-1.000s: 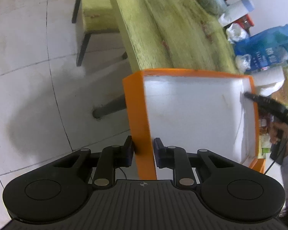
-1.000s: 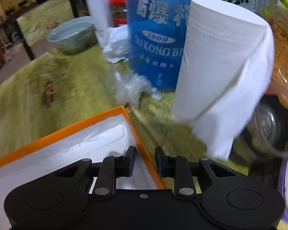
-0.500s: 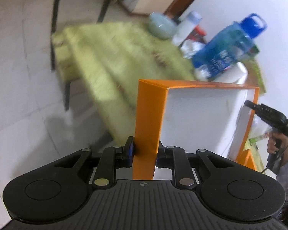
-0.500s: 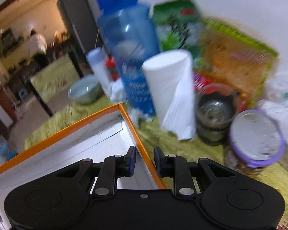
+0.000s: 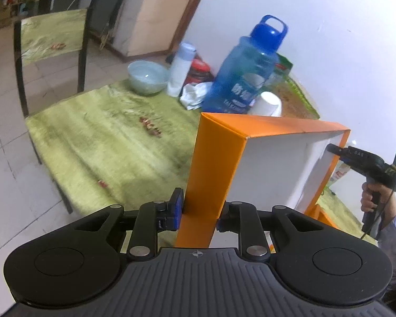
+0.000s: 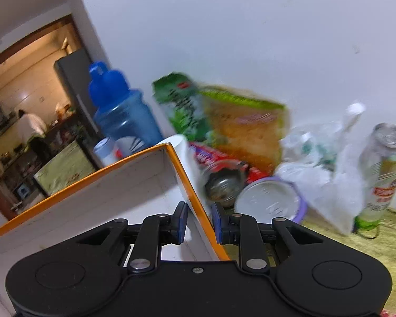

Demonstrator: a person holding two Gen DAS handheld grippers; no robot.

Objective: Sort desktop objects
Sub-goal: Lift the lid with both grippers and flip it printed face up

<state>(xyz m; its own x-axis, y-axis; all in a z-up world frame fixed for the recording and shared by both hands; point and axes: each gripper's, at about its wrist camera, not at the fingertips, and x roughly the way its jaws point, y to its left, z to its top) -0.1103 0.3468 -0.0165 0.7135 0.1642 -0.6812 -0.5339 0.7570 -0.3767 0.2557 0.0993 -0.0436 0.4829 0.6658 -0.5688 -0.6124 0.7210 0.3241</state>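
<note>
The left gripper [image 5: 200, 212] clamps one orange wall of the box [image 5: 272, 169]; the right gripper [image 6: 199, 222] pinches the opposite wall [image 6: 195, 198]. The box is held tilted above the green tablecloth [image 5: 105, 142], and the white inside that shows is bare. Beyond the left gripper stand a blue jug [image 5: 246, 76] with blurred white lettering and a pale bowl [image 5: 147, 76]. Right of the right gripper stands a can [image 6: 382, 169], its label unreadable.

The orange box [image 5: 264, 158], white inside and empty, is tilted on edge above the green-clothed table [image 5: 105, 137], its open side facing away from the blue water bottle [image 5: 240, 79].
</note>
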